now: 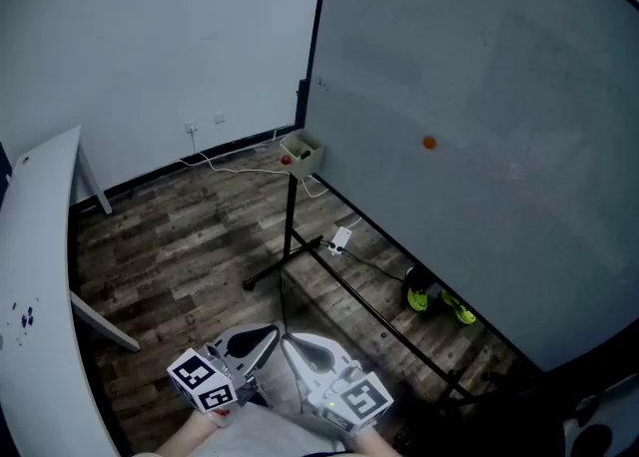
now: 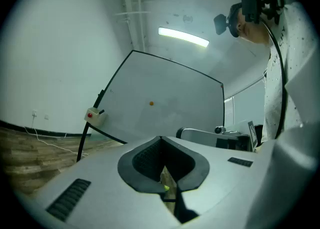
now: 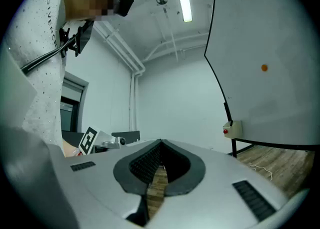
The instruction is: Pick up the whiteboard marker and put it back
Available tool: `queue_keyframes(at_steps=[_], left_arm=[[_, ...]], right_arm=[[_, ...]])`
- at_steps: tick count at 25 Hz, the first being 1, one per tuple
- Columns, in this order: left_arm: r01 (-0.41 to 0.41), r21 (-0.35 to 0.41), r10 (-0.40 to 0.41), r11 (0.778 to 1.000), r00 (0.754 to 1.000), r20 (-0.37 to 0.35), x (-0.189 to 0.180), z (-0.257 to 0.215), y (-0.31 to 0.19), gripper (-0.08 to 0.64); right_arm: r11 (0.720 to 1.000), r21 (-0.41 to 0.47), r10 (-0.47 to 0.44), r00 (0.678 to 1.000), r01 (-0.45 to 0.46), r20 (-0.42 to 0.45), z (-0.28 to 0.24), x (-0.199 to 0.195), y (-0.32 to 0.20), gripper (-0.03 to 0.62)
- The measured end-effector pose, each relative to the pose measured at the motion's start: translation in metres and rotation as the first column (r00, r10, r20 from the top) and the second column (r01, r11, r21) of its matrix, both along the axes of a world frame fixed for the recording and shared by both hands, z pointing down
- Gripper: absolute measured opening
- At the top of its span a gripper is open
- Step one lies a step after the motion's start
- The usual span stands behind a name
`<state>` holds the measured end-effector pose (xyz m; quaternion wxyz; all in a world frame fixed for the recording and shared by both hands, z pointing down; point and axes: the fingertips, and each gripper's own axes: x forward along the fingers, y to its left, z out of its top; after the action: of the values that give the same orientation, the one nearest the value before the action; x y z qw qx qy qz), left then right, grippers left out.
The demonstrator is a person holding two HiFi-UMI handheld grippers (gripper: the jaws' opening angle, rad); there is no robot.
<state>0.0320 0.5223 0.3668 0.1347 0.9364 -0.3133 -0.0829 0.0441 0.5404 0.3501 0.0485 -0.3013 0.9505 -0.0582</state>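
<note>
A large whiteboard (image 1: 479,126) stands on a black frame to the right. A small beige box (image 1: 303,150) hangs at its lower left corner, with a red knob on it. In the left gripper view a dark stick pokes out of this box (image 2: 95,116); I cannot tell whether it is the marker. An orange magnet (image 1: 428,143) sits on the board. My left gripper (image 1: 271,331) and right gripper (image 1: 291,339) are low in the head view, side by side, far from the board. Both point level, and their tips meet with nothing between them: left gripper (image 2: 160,138), right gripper (image 3: 160,142).
A white table (image 1: 40,275) runs along the left. White cables and a plug strip (image 1: 340,240) lie on the wooden floor near the stand's black post (image 1: 290,226). Two yellow-green things (image 1: 439,301) rest under the board.
</note>
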Motion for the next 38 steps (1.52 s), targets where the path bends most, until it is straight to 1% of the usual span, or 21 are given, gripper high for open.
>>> queue_keyframes(at_steps=[2, 4, 11, 16, 18, 21, 24, 27, 30, 33, 34, 36, 38], left_arm=[[0.006, -0.002, -0.006, 1.000, 1.000, 0.002, 0.000, 0.001, 0.001, 0.015], [0.011, -0.003, -0.011, 1.000, 1.000, 0.004, 0.000, 0.001, 0.001, 0.015], [0.032, 0.002, -0.032, 0.999, 0.999, 0.018, 0.002, 0.001, 0.006, 0.015], [0.052, -0.011, -0.052, 0.999, 0.998, 0.021, -0.005, 0.006, 0.007, 0.015], [0.055, -0.012, -0.055, 0.998, 0.998, 0.024, -0.004, 0.008, -0.001, 0.015], [0.056, 0.007, -0.056, 0.998, 0.998, 0.030, 0.000, 0.009, -0.024, 0.015], [0.059, 0.021, -0.060, 0.998, 0.997, 0.039, 0.004, 0.009, -0.053, 0.015], [0.083, 0.026, -0.084, 0.996, 0.995, 0.060, 0.003, 0.010, -0.087, 0.014], [0.118, 0.031, -0.120, 0.992, 0.990, 0.072, -0.002, 0.017, -0.127, 0.015], [0.114, 0.027, -0.115, 0.993, 0.991, 0.068, -0.004, 0.017, -0.159, 0.015], [0.109, 0.028, -0.111, 0.994, 0.991, 0.069, -0.006, 0.016, -0.170, 0.015], [0.100, 0.029, -0.101, 0.995, 0.993, 0.067, -0.009, 0.014, -0.193, 0.015], [0.087, 0.027, -0.088, 0.996, 0.994, 0.060, -0.013, 0.013, -0.215, 0.015]], right_arm=[[1.000, 0.027, -0.004, 1.000, 0.004, 0.023, -0.002, 0.000, 0.000, 0.020], [0.999, 0.037, -0.007, 1.000, 0.006, 0.029, -0.002, -0.001, -0.001, 0.020], [1.000, 0.001, -0.016, 1.000, 0.016, -0.015, 0.002, 0.004, 0.006, 0.019], [1.000, -0.001, -0.017, 1.000, 0.017, -0.013, 0.005, 0.009, 0.002, 0.020], [1.000, 0.007, 0.000, 1.000, 0.000, -0.016, 0.005, 0.013, -0.007, 0.020], [0.996, 0.042, 0.084, 0.996, -0.082, -0.036, 0.004, 0.023, -0.033, 0.020], [0.988, 0.034, 0.151, 0.988, -0.150, -0.041, 0.003, 0.031, -0.062, 0.020], [0.984, 0.015, 0.176, 0.982, -0.176, -0.071, 0.005, 0.030, -0.093, 0.020], [0.977, 0.032, 0.213, 0.972, -0.211, -0.096, 0.007, 0.026, -0.131, 0.020], [0.972, 0.058, 0.230, 0.971, -0.226, -0.063, 0.002, 0.019, -0.161, 0.020], [0.972, 0.057, 0.232, 0.970, -0.229, -0.065, 0.003, 0.017, -0.171, 0.020], [0.971, 0.034, 0.241, 0.967, -0.238, -0.086, 0.009, 0.013, -0.191, 0.020], [0.967, 0.010, 0.256, 0.963, -0.256, -0.087, 0.014, 0.011, -0.213, 0.020]])
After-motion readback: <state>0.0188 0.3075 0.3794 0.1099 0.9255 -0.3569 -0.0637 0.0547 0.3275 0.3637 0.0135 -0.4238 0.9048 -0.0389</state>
